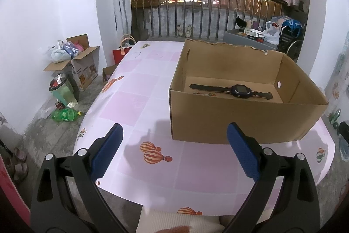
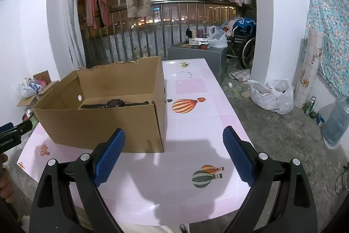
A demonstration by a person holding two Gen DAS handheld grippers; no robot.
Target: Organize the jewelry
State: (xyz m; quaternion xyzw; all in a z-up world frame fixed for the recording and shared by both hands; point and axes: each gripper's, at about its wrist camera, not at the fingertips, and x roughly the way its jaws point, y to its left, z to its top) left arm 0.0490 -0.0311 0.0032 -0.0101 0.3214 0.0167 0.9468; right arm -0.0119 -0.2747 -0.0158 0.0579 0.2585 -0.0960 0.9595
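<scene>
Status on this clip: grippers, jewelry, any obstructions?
Left gripper and right gripper both open, empty, above the table. Black wristwatch lies flat inside the cardboard box. Thin necklace on the table beyond the box. Nothing blocking.

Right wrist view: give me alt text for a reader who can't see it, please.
The open right gripper hovers, holding nothing, over a pink balloon-print table. Ahead to its left stands an open cardboard box with a dark wristwatch lying flat inside. A thin necklace lies on the far tabletop beyond the box.
</scene>
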